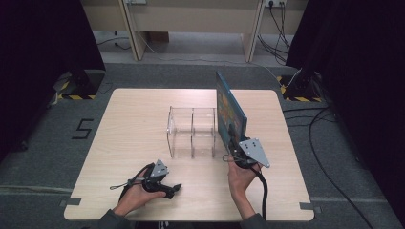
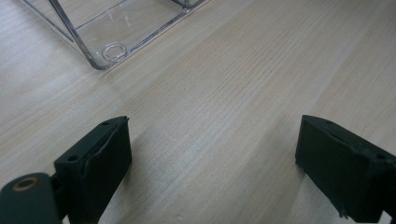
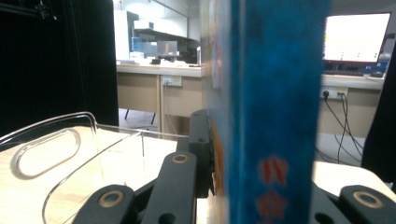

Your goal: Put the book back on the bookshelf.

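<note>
one thin blue picture book stands upright, clamped in the right tool, just right of the clear plastic organiser, not yet inside; left tool rests open.

We see blue book upright on edge, clamped between right gripper jaws. Clear plastic organizer with handle slot left on wooden table. Lit monitor far right behind.

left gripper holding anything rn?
No. In the left gripper view the left gripper has its jaws standing wide apart over bare table, with nothing between them.
</note>
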Available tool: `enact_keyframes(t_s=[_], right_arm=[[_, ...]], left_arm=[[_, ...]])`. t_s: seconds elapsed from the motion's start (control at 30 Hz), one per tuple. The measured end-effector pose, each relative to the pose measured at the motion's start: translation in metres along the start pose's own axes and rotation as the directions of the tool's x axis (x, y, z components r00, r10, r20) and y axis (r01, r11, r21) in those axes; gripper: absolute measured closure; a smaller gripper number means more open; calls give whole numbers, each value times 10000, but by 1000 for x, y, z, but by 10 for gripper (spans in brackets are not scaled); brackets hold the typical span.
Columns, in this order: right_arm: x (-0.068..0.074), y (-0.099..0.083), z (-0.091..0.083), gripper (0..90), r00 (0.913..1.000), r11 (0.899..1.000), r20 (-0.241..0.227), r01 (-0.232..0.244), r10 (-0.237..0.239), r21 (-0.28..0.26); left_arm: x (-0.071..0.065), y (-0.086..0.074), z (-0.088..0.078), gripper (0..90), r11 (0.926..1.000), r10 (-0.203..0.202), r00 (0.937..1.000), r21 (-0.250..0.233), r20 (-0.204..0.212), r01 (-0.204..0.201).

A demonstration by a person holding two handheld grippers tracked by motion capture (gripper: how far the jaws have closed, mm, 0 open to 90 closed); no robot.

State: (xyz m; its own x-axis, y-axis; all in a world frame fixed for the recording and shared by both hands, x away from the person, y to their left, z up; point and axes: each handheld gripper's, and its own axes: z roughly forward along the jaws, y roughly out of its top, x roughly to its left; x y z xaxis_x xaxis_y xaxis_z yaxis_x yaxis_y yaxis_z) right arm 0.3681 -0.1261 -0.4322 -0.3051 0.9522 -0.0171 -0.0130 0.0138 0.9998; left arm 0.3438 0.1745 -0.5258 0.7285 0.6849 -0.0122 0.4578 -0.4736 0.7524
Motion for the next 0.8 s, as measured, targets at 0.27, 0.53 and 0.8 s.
enact_keyframes(t_s=[0.27,0.53,0.8], right_arm=[[-5,-4,-12,782,9967,9964,-86,-799,802,297],[-8,-3,-22,737,9961,9960,-399,-769,787,450],[-12,-4,-26,716,9770,9774,-550,-2026,2059,608]], left_arm=[[0,0,0,97,10000,16,10000,0,19,-16],[-1,0,0,97,10000,14,10000,1,20,-14],[0,0,0,97,10000,13,10000,2,21,-13]])
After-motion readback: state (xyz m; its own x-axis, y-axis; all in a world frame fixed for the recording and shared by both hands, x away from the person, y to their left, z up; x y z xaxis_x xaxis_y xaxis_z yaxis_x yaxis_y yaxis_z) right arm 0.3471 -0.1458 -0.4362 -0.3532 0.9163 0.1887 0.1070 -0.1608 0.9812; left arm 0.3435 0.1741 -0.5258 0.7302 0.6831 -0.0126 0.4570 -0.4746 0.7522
